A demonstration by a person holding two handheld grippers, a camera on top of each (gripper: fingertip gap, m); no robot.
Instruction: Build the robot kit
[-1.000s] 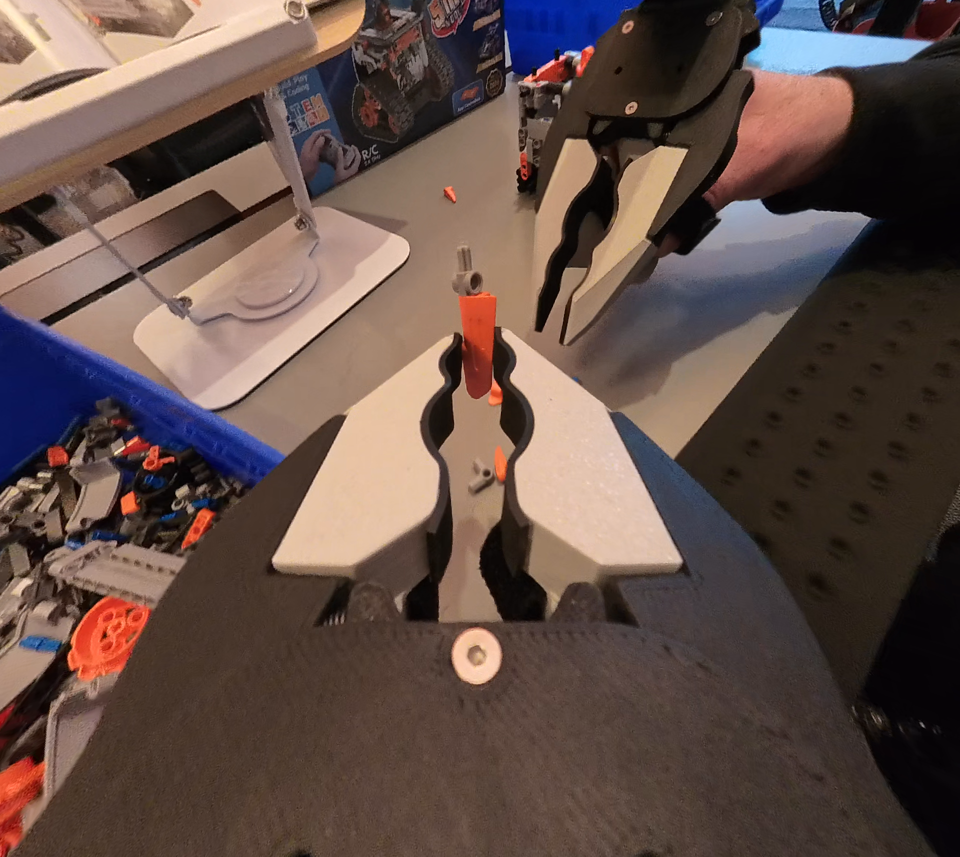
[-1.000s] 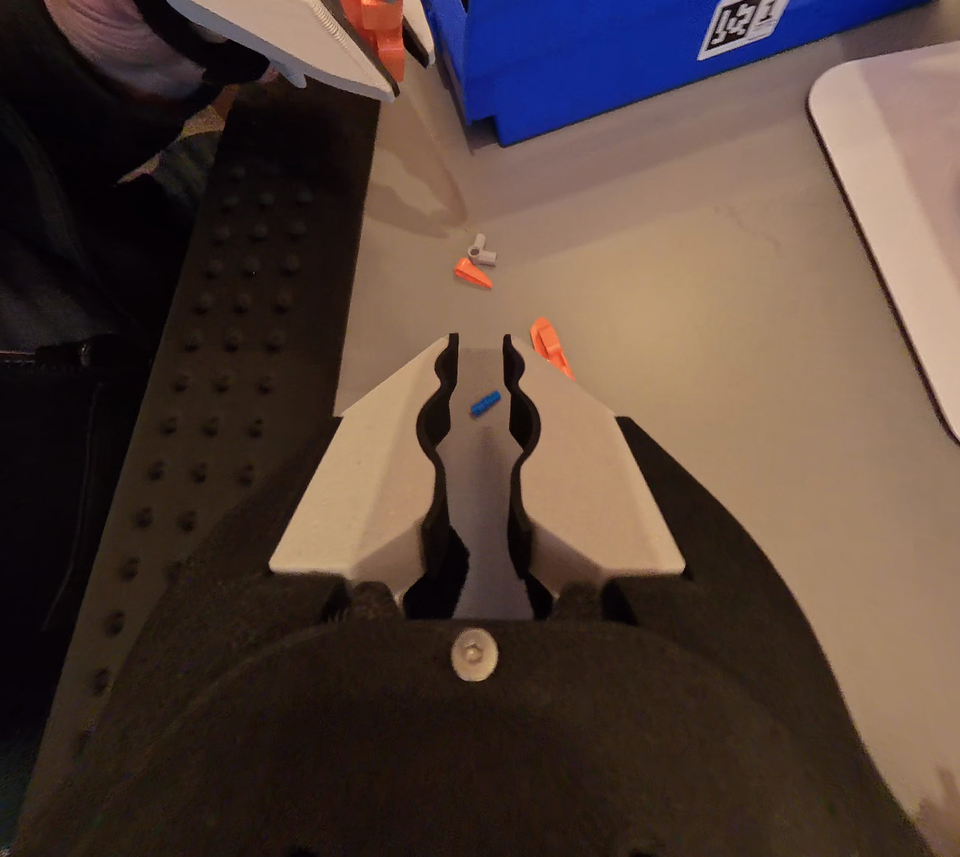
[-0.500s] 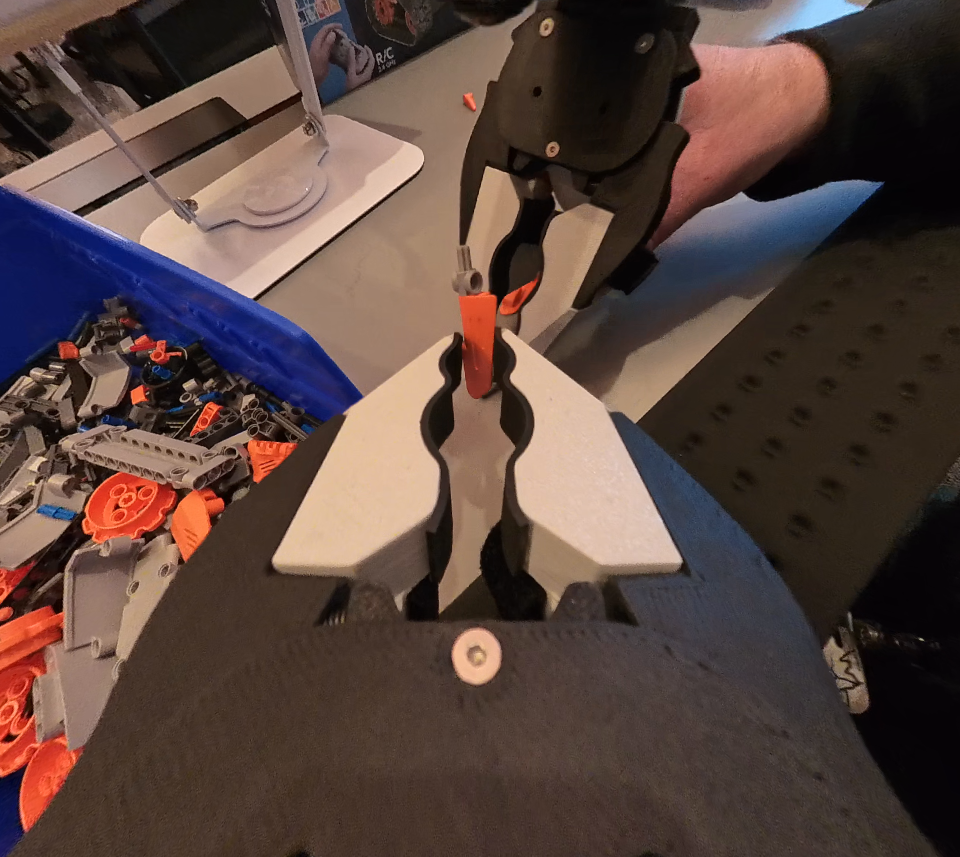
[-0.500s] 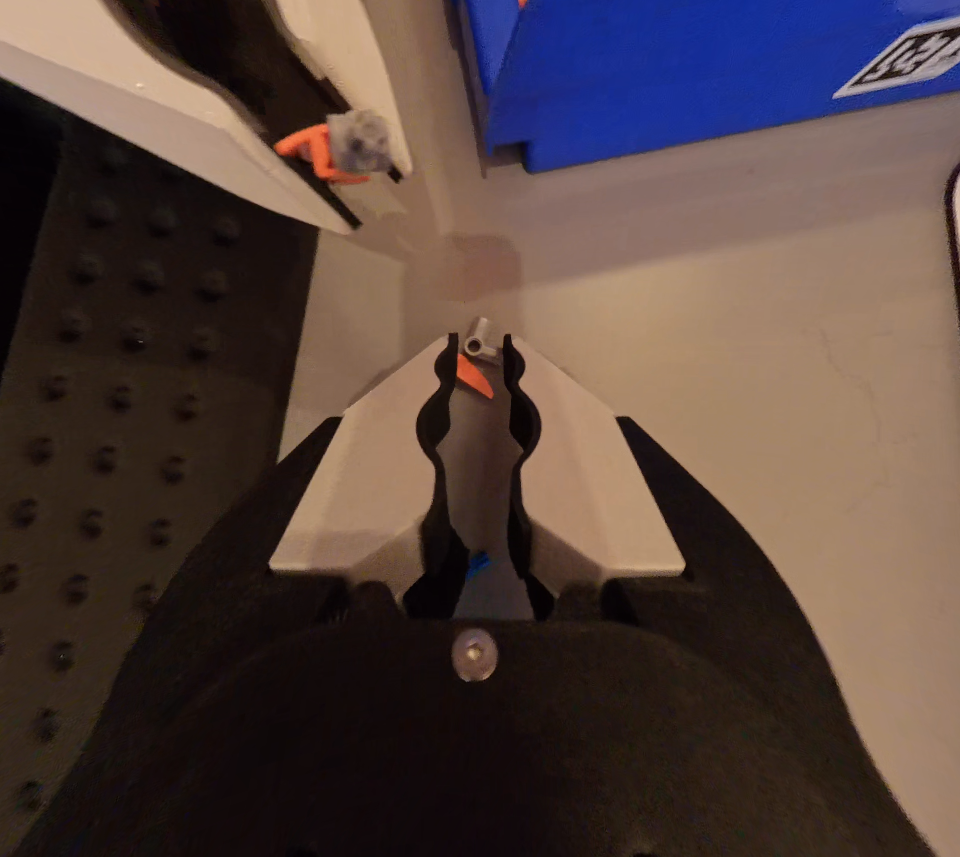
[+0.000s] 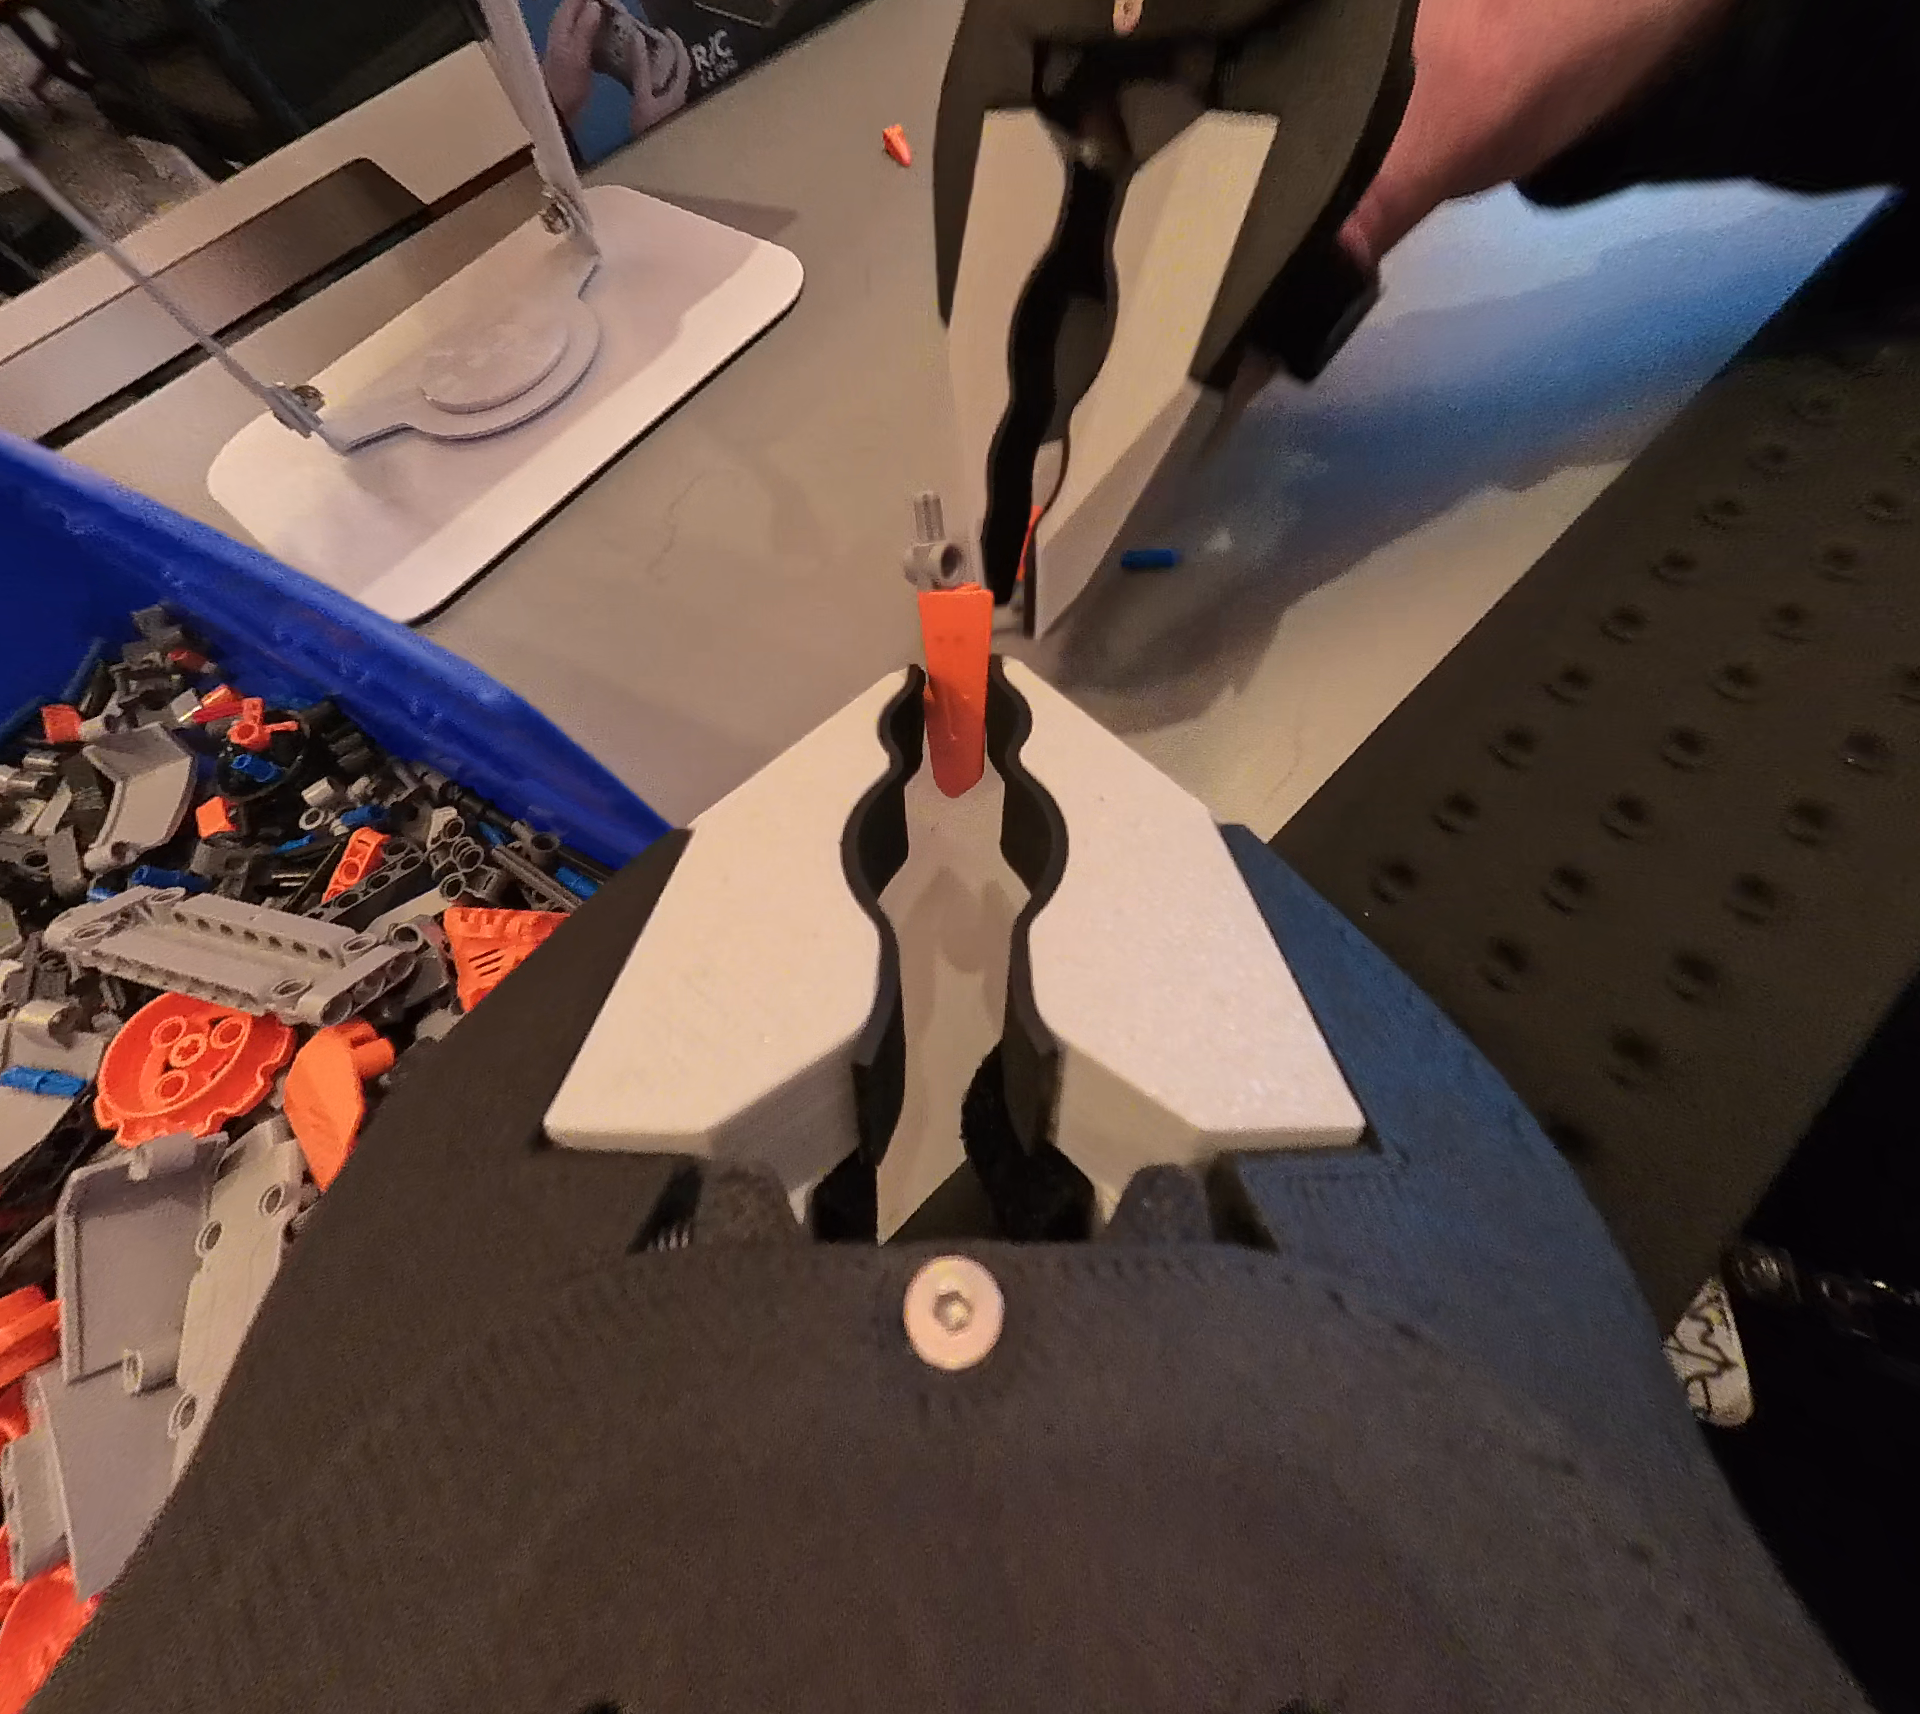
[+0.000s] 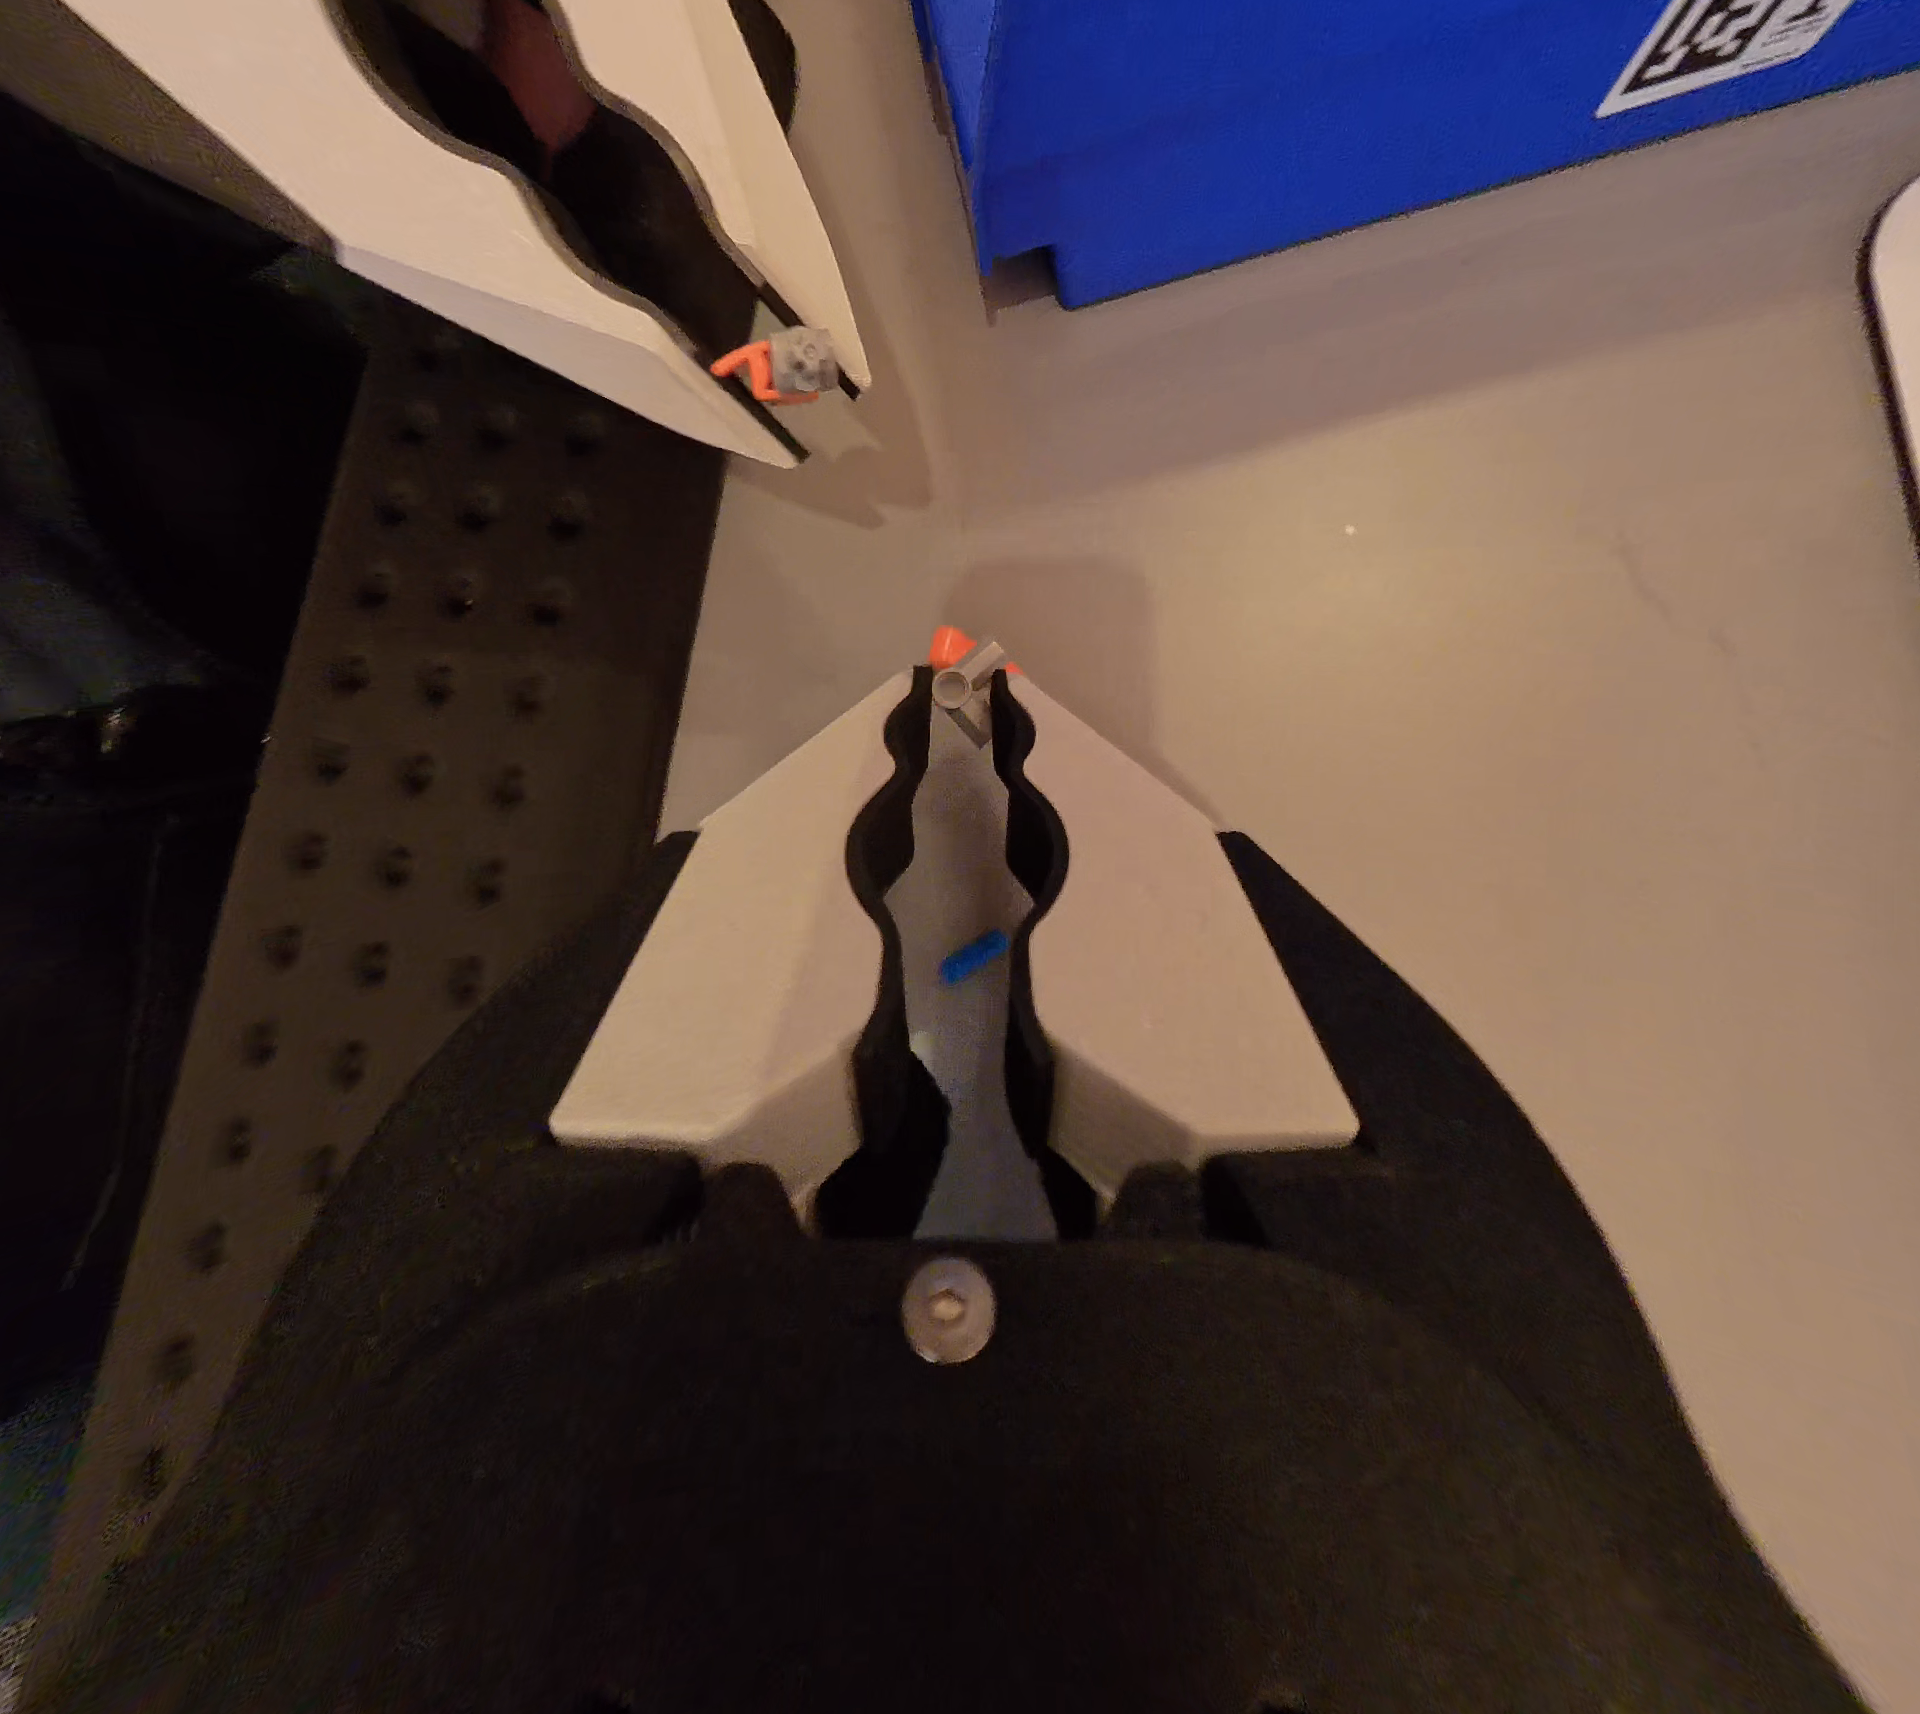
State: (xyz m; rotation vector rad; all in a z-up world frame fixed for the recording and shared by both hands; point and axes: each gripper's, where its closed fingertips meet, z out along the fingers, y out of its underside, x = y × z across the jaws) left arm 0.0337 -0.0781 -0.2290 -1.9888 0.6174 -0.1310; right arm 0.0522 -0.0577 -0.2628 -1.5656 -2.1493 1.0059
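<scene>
On the grey desk beside a blue bin, the left tongs stay clamped on an orange piece topped by a grey connector, while the right tongs close around a small grey connector piece lying on the desk.

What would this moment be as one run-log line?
left gripper: shut on orange piece | right gripper: tips around loose grey connector on table, grip unclear

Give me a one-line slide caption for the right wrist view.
Right tool closing around a small grey connector on the grey table, blue pin beneath, blue bin behind.
</scene>
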